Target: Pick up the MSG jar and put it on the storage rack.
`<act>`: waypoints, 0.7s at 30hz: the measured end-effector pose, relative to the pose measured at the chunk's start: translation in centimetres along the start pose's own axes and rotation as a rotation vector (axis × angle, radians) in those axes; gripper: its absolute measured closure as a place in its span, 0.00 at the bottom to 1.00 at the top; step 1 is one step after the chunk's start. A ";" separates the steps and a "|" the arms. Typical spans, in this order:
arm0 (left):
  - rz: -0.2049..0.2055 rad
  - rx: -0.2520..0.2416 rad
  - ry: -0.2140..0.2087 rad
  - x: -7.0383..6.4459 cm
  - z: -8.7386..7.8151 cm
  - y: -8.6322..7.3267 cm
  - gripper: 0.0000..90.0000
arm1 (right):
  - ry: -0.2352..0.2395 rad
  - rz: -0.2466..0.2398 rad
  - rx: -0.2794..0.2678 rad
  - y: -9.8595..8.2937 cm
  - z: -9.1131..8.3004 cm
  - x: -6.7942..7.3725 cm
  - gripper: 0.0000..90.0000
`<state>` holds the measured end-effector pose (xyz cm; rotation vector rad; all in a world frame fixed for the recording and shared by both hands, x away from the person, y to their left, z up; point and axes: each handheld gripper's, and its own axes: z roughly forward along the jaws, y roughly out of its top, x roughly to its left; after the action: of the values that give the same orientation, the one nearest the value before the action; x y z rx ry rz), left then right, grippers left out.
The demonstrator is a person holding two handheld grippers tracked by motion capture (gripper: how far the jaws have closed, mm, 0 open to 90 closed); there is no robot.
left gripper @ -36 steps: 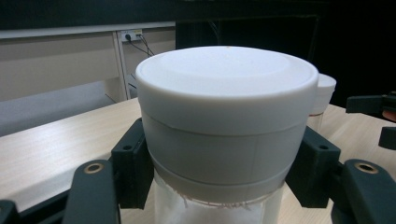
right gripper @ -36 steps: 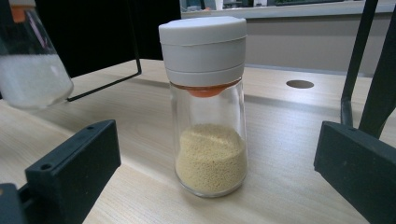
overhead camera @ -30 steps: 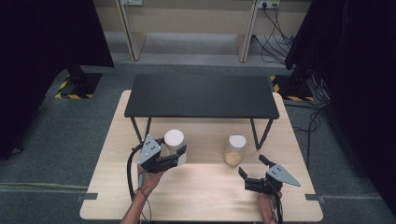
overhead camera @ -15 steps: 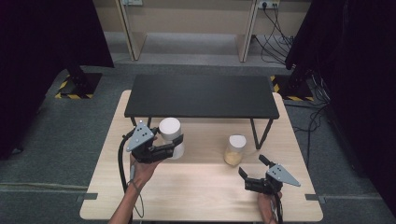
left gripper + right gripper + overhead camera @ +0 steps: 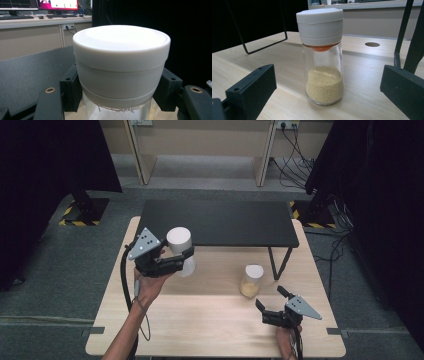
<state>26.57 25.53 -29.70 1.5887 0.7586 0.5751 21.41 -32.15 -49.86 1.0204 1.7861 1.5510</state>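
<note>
The left tongs [image 5: 184, 259] squeeze a jar [image 5: 180, 251] with a white lid. In the left gripper view, one black jaw presses on each side of the jar [image 5: 121, 72], just under the lid. The jar stands up straight between the jaws. It is up in the air, above the worktop [image 5: 200, 315], near the front left corner of the black shelf [image 5: 220, 222]. A hand [image 5: 149, 287] holds the tongs from below.

A second jar [image 5: 251, 281] stands on the worktop, in front of the shelf and near its right leg. It has a white lid too. It is clear glass with yellow grains [image 5: 324, 83] in the bottom, and there is an orange bit under the lid.

The right tongs [image 5: 270, 304] are spread wide and grip nothing. They sit low over the worktop, in front of the shelf and near the second jar, a bit to its right. In the right gripper view, that jar [image 5: 322, 55] stands past the two black jaws, in line with the gap between them. The jaws do not touch it. The two jars are well apart.
</note>
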 end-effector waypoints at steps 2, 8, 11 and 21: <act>0.010 0.001 0.008 0.0 0.3 0.8 0.38 | 0.000 0.000 0.000 0.0 0.0 0.0 0.00; 0.004 -0.003 0.036 0.4 1.3 2.4 0.38 | 0.002 0.000 0.001 0.0 0.0 0.0 0.00; 0.006 -0.001 0.051 0.5 1.8 3.0 0.38 | 0.004 0.001 0.000 0.0 0.0 -0.1 0.00; -0.001 0.006 0.137 1.2 4.2 4.4 0.38 | 0.005 0.006 -0.001 0.0 0.0 -0.1 0.00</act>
<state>31.12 23.38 -26.05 1.5658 0.8636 0.6867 21.50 -32.26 -49.91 1.0228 1.7873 1.5591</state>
